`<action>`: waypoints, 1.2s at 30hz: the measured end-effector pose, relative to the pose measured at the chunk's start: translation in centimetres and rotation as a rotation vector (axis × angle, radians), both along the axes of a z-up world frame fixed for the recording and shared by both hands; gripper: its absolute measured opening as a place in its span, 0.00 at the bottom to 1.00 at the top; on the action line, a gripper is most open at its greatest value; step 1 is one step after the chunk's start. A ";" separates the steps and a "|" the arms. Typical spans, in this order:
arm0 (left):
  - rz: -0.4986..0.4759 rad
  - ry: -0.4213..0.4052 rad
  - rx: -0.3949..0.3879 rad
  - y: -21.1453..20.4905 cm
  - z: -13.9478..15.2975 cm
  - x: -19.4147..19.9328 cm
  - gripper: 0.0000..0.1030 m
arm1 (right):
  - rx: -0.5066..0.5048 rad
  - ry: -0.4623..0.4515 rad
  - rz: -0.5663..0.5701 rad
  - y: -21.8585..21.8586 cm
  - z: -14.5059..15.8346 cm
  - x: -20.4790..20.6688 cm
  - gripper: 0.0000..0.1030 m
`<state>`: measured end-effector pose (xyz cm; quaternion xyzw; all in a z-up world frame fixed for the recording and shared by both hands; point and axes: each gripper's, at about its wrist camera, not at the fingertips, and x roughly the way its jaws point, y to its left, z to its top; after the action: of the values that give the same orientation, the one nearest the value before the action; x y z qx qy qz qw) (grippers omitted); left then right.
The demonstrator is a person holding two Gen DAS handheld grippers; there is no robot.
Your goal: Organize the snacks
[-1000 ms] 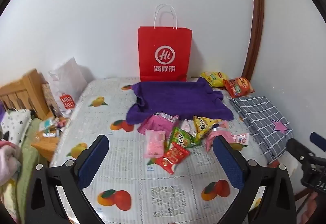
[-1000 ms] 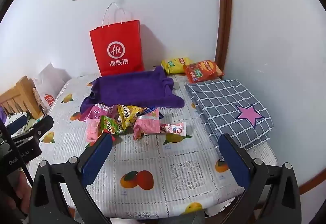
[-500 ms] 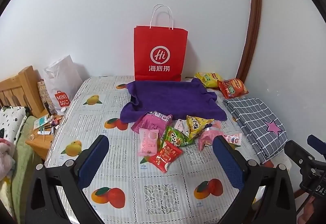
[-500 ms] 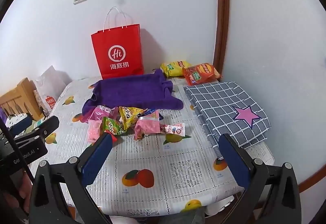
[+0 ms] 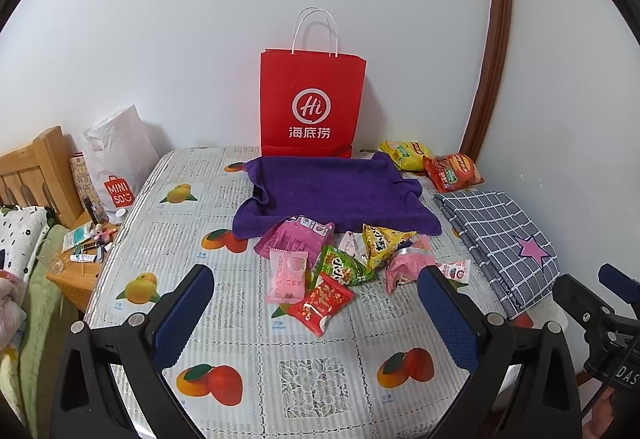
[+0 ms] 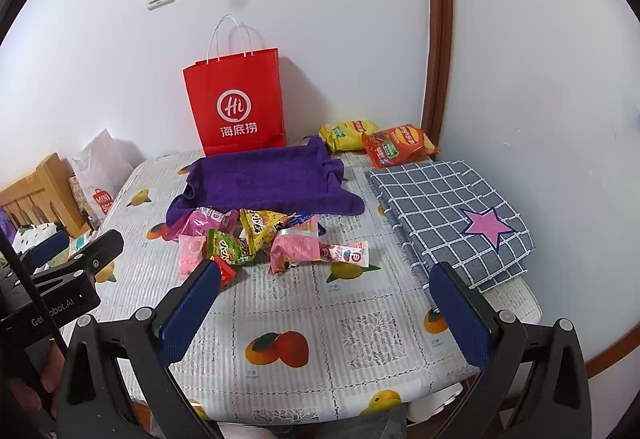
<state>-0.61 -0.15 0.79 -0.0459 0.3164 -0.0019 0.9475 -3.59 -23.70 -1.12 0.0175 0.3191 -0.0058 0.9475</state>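
Observation:
A pile of small snack packets (image 5: 336, 263) lies mid-table, in front of a purple towel (image 5: 336, 195) shaped like a shallow tray. The pile also shows in the right wrist view (image 6: 256, 239), with the towel (image 6: 264, 179) behind it. A red packet (image 5: 320, 303) is the nearest one. A yellow chip bag (image 5: 406, 155) and a red chip bag (image 5: 454, 173) lie at the back right. My left gripper (image 5: 316, 313) is open and empty above the near table. My right gripper (image 6: 326, 309) is open and empty too.
A red paper bag (image 5: 312, 107) stands against the wall behind the towel. A folded checked cloth with a pink star (image 5: 500, 235) lies at the table's right edge. A white shopping bag (image 5: 116, 163), a wooden bed frame (image 5: 36, 179) and a cluttered nightstand (image 5: 80, 255) are at left.
Both grippers have drawn back and risen a little, so the table and snacks sit slightly farther away. Nothing on the table has moved. Both stay open.

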 end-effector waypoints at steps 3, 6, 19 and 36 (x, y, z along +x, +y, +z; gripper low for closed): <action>0.001 -0.003 -0.002 0.1 0.0 -0.1 1.00 | 0.001 -0.002 0.003 0.1 -0.1 -0.2 1.00; 0.004 -0.006 -0.001 0.2 0.0 -0.2 1.00 | 0.002 -0.002 0.005 0.2 -0.1 -0.3 1.00; 0.007 -0.008 0.008 0.0 -0.1 -0.3 1.00 | 0.009 -0.010 0.018 0.6 0.1 -0.8 1.00; 0.005 -0.009 0.008 0.0 -0.2 -0.4 1.00 | 0.014 -0.016 0.021 0.6 0.1 -1.2 1.00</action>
<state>-1.04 -0.19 0.63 -0.0431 0.3120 0.0016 0.9491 -4.75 -23.14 -0.98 0.0208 0.3115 0.0064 0.9500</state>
